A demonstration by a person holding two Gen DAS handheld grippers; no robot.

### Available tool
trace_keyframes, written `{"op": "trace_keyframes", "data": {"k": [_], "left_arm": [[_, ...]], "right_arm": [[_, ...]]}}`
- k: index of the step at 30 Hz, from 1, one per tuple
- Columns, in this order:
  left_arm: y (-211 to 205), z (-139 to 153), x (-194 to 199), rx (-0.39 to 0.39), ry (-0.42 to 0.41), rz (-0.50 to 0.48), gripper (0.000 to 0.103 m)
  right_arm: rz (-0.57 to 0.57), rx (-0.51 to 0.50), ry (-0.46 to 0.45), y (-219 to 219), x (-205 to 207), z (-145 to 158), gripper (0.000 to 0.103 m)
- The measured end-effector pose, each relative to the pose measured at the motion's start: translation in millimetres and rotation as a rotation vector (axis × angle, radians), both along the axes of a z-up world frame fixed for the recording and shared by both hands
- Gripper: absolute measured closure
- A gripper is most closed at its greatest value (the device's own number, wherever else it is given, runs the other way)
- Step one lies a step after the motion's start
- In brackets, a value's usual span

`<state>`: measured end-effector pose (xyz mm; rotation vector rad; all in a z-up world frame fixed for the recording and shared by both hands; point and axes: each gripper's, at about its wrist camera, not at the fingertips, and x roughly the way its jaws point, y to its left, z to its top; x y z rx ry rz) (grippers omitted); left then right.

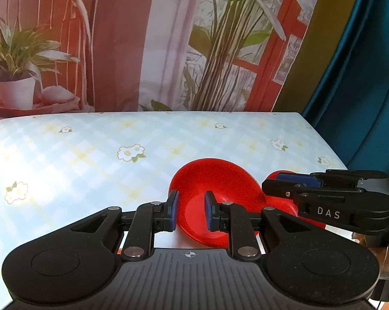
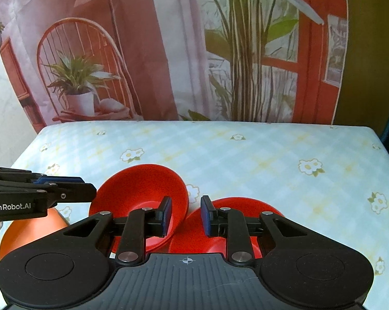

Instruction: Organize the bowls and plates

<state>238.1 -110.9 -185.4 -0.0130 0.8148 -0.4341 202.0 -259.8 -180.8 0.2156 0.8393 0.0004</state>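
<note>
Where both meet, left tool (image 2: 65,188) reads "GenRobot.AI", right tool (image 1: 284,183) "DAS".

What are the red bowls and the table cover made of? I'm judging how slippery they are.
Red bowls: probably plastic, smooth semi-matte, with uniform colour and soft highlights. Table cover: likely wipeable vinyl, judging by its printed pattern and light sheen.

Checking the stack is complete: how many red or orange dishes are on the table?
3: a tilted red bowl at centre, a red bowl beside it on the right, an orange dish at left. Others may be hidden.
</note>
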Motion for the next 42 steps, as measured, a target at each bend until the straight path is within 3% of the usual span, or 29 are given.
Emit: {"op": "trace_keyframes", "data": {"k": [25,42], "left_arm": [[-45,7,-44,0.017,-0.052,-0.046,0.081],[-53,-1,-50,-0.004,-0.006,-0.039,0.081]], "right_arm": [[-0.038,-0.031,-0.027,-56,-41,-4,0.079],[-0.065,0.004,-0.037,-81,-55,-12,0.080]]}}
